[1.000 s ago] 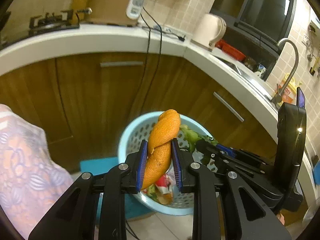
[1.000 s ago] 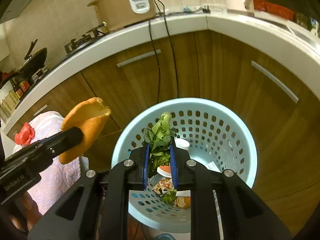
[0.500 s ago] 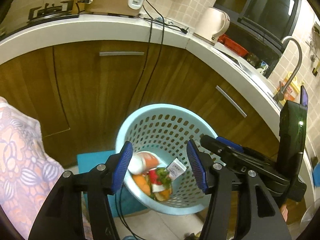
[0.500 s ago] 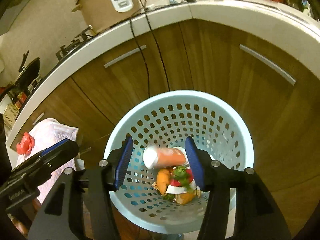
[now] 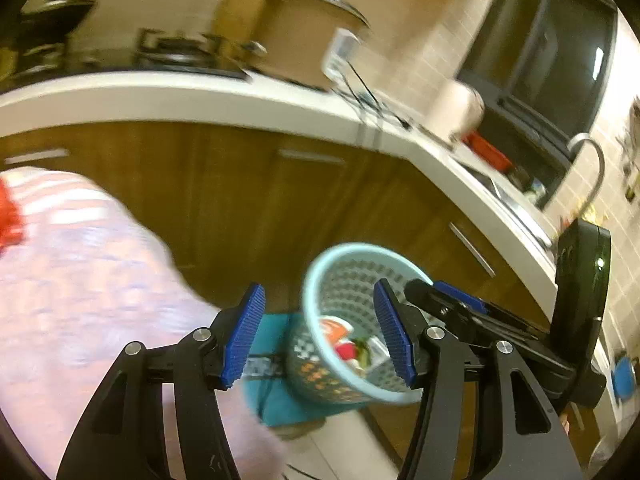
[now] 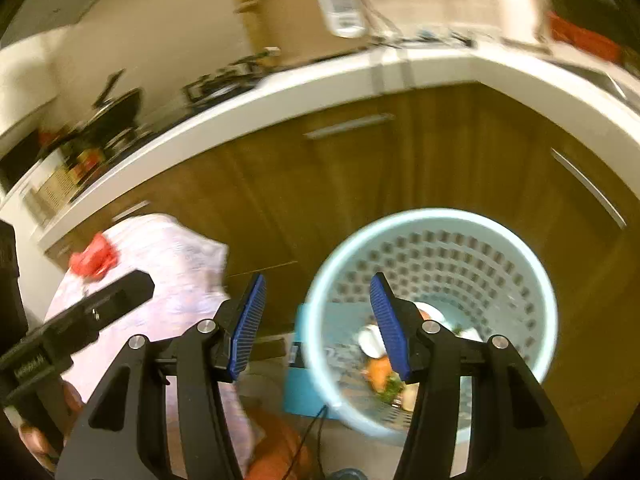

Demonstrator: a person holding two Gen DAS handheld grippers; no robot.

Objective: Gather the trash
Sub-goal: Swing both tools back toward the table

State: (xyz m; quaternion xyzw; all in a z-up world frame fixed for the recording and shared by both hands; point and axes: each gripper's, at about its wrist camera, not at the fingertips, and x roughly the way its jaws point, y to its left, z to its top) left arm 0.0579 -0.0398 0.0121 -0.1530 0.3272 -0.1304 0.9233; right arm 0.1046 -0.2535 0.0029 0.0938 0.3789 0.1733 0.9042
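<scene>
Left wrist: left tool gapes, nothing between its pads; scraps sit in the blue basket on the floor.
Right wrist: right tool likewise agape and empty. Red trash waits on the patterned cloth, likely next.

Trash in basket before cabinets

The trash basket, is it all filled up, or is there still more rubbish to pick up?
Done: scraps, orange and green bits and a white cup, lie at the bottom of the light blue basket. In hand: nothing; the left hand-held gripper and right hand-held gripper have just been opening and are both empty. Left: a red scrap on the patterned cloth may be next.
</scene>
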